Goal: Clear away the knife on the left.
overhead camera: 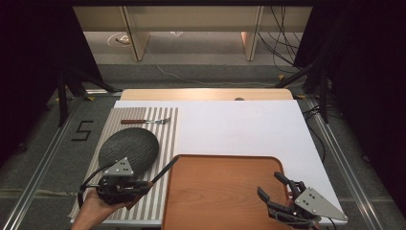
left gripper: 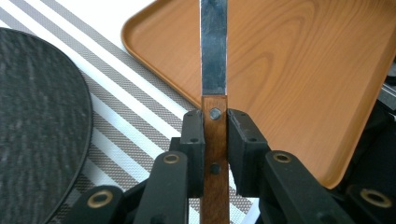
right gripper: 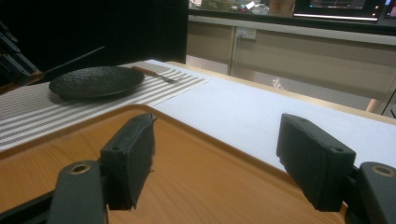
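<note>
While gripping the knife [left gripper: 214, 93] by its wooden handle, the left gripper [overhead camera: 125, 183] is sitting over the front of the striped mat [overhead camera: 165, 134], just in front of the dark plate [overhead camera: 128, 146]. Its jaws are closed tight on the handle's flat sides, rivets showing between the pads [left gripper: 194, 140].

Knife's long axis is running away from the gripper, rightward and toward the far side in the high view, blade tip reaching over the near-left corner of the tray [overhead camera: 225, 191]. In the left gripper view the blade is pointing straight up the frame, crossing the tray's rim, with the plate to its left.

Key relation: the open mat strip between plate and tray is lying under and just left of the blade. My guess is the knife is going down there, beside the plate, to match the fork [overhead camera: 145, 121] lying crosswise on the mat beyond the plate. For that, the axis probably needs swinging back off the tray and parallel to the mat's stripes.

Left hand is the only one near; it's already holding the thing.

Over at the right, the right gripper [overhead camera: 272, 186] is hovering over the tray's near-right corner, jaws wide apart, nothing between them. It's well apart from knife and plate, so it's not in the way.
</note>
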### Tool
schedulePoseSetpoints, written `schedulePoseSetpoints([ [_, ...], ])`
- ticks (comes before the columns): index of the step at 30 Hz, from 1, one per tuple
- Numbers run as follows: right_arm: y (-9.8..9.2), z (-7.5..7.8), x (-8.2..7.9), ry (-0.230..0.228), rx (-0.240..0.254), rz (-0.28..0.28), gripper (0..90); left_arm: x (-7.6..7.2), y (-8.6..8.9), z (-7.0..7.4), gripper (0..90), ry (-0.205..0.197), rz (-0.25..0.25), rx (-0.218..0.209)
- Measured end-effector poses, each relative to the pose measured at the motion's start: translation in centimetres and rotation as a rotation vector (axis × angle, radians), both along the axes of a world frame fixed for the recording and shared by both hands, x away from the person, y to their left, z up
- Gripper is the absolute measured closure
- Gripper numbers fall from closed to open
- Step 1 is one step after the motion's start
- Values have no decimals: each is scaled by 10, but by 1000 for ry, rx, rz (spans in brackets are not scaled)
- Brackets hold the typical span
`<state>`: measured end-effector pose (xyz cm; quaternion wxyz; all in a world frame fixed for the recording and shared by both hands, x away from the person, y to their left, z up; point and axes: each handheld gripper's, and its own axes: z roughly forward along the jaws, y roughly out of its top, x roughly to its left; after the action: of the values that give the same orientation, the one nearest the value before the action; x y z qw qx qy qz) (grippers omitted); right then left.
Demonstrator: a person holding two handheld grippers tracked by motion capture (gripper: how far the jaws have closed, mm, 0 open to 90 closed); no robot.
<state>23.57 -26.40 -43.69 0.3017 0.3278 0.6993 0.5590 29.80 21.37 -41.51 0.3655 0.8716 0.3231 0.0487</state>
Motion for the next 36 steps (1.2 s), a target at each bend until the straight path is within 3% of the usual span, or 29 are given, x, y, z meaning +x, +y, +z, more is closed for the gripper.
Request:
schedulePoseSetpoints([
  [9, 0, 0, 0, 3, -1, 0, 290, -1, -14, -2, 770, 12, -36, -17],
  [23, 0, -1, 0, 4, -3, -1, 289, 3, -46, -10, 771, 51, -94, 12],
  [36, 0, -1, 0, 2, -5, -2, 290, 4, -66, -5, 771, 49, -133, 12],
])
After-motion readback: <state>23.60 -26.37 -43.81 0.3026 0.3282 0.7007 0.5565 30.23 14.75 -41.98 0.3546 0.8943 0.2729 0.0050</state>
